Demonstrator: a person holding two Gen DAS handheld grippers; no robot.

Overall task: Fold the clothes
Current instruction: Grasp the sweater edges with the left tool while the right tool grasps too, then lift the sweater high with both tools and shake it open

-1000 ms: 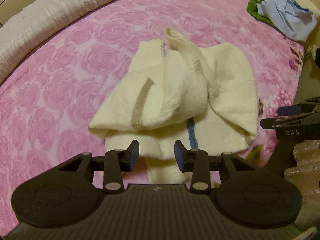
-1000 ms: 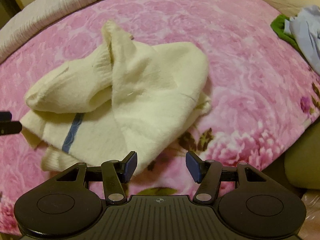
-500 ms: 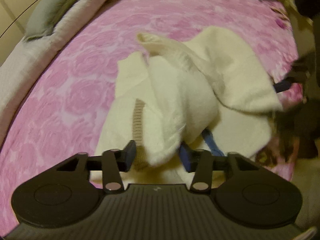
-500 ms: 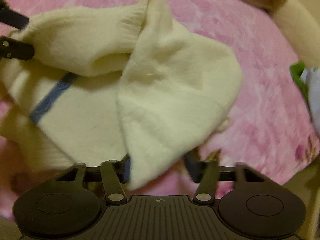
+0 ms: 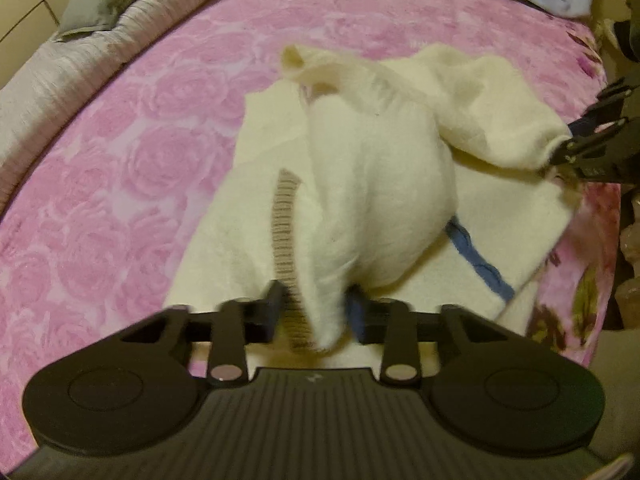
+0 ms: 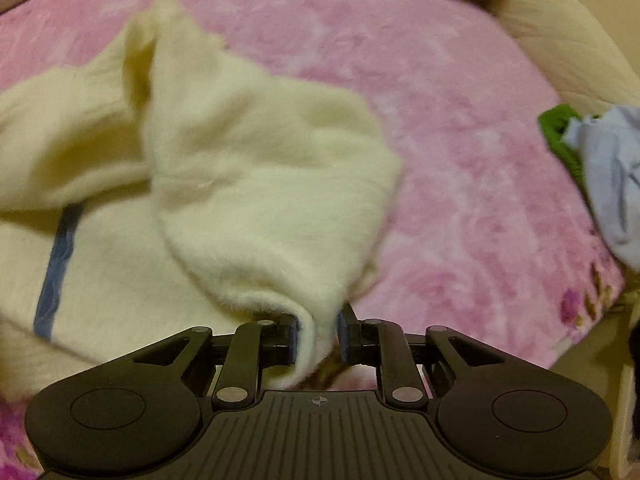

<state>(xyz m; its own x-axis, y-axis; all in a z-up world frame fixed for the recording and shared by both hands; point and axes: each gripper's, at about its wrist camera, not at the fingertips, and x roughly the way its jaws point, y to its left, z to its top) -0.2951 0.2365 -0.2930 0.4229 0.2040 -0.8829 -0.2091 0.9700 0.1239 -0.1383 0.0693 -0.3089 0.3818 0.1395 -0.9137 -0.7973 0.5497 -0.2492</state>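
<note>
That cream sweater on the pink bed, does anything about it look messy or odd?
Yes. The cream sweater lies bunched rather than flat on the pink bedspread, its flaps heaped over the middle. Each hand-held gripper, left and right, has a fold of it between its fingers. A crumpled blue and green clothes pile sits at the bed's edge.
</note>
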